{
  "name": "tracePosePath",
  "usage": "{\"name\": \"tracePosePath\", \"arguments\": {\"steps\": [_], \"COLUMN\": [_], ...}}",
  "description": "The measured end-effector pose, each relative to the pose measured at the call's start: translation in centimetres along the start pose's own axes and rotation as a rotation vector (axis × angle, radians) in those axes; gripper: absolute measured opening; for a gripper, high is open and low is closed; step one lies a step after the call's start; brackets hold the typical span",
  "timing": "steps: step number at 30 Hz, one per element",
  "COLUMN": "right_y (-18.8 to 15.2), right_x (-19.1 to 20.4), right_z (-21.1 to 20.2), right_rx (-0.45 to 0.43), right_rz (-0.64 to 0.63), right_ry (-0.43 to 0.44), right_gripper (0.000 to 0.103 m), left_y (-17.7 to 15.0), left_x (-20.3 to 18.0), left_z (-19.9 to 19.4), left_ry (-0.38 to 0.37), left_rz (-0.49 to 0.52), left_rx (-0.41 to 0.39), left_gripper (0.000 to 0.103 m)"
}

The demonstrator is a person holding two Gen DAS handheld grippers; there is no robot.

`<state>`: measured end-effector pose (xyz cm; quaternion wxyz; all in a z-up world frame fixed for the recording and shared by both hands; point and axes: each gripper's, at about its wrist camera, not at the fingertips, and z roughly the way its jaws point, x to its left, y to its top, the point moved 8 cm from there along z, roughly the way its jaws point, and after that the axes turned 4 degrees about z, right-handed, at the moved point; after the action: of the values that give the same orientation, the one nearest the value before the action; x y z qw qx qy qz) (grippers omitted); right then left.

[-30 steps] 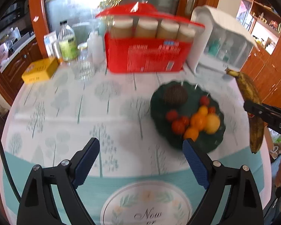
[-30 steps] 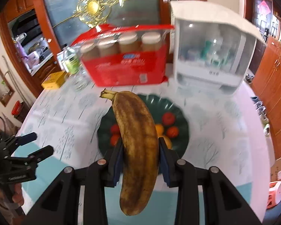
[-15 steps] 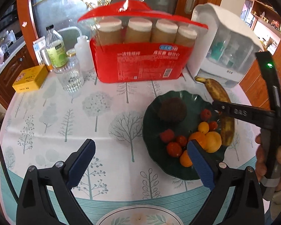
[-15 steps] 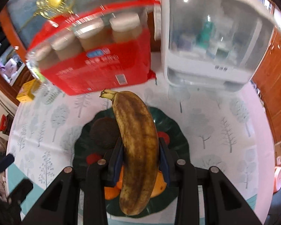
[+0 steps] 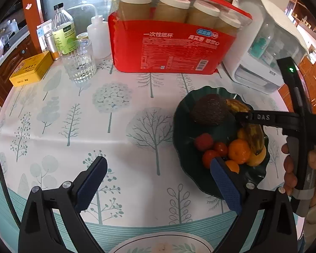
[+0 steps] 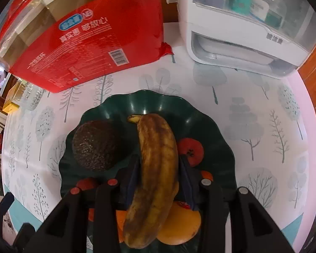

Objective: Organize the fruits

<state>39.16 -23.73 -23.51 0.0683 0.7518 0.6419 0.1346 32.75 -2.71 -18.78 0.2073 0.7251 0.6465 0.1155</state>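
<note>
Since half a second ago, the right hand-held gripper [image 6: 160,175] has come down over the dark green scalloped plate [image 6: 202,116], and we now see the brown-spotted overripe banana [image 6: 155,168] low among the fruit, no longer raised above the bench [image 5: 115,126]. Its fingers appear to be parting: a narrow gap shows on each side of the banana, so we judge the grip just released or nearly so. The banana's long axis runs straight out along the fingers, stem tip pointing away toward the red pack of paper cups [image 6: 90,38]. It lies between the dark rough-skinned avocado [image 6: 97,145] on its left and a red round fruit [image 6: 190,150] on its right, its near end over an orange citrus [image 6: 179,225].

The left hand-held gripper [image 5: 158,181] hovers wide open and empty at the near edge of the bench, well left of the banana. Right hand is plainly the nearer one; we judge a straight backward withdrawal along the banana's axis should clear it.
</note>
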Motion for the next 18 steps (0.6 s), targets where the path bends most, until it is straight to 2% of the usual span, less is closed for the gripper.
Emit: {"name": "tracePosePath", "arguments": {"steps": [5, 9, 18], "right_y": [-0.4, -1.6, -5.2], "right_x": [0.0, 0.1, 0.5], "right_z": [-1.5, -3.4, -8.9], "right_rx": [-0.044, -0.074, -0.158], "right_rz": [-0.022, -0.026, -0.05], "right_ry": [-0.003, 0.033, 0.07], "right_gripper": [0.039, 0.039, 0.039], "left_y": [0.0, -0.3, -1.5], "left_x": [0.6, 0.6, -0.6], "left_z": [-0.1, -0.9, -4.5], "left_ry": [0.009, 0.012, 0.015], "left_rz": [-0.024, -0.028, -0.001], "left_rx": [0.0, -0.003, -0.036], "left_gripper": [0.098, 0.098, 0.098]}}
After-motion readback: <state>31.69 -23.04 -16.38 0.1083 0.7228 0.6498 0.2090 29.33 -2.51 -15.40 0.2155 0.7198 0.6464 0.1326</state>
